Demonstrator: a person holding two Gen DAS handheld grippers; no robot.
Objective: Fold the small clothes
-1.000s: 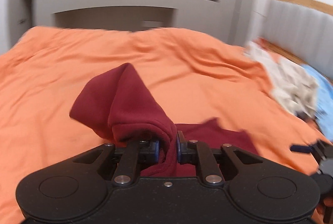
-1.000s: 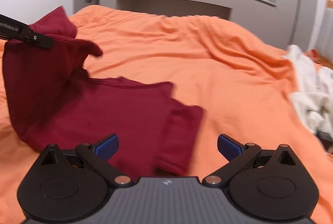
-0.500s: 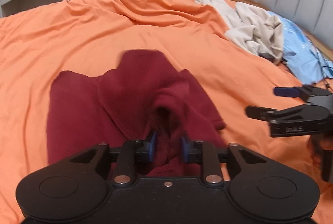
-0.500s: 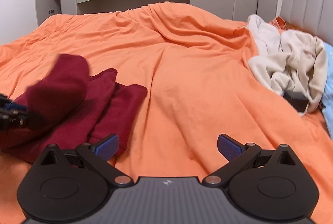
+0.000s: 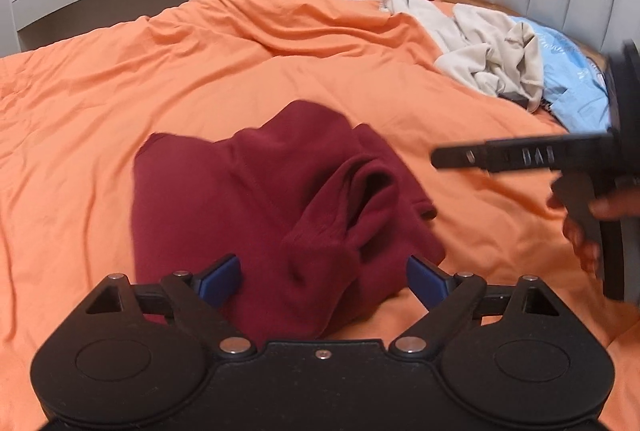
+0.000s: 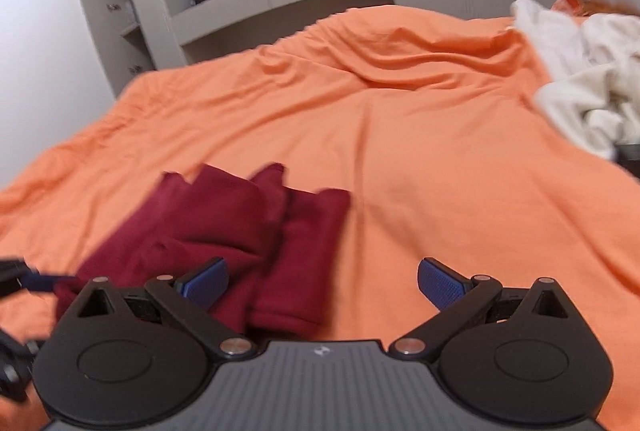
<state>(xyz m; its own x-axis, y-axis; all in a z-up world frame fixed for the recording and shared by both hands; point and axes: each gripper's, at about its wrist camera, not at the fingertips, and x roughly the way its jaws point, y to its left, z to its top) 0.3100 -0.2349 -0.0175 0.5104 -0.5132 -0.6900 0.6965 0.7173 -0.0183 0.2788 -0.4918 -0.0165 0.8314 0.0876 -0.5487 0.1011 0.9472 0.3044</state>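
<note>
Left hand-held gripper (image 5: 323, 281): jaws just opened, spread wide, pads clear of the dark red knit garment (image 5: 280, 207), which lay bunched between and beyond them on the orange bed cover (image 5: 160, 71), apparently released after a fold. Right hand-held gripper (image 6: 323, 283): spread, empty, garment ahead-left. Far right: cream clothes heap (image 5: 488, 51), seemingly awaiting folding.
</note>
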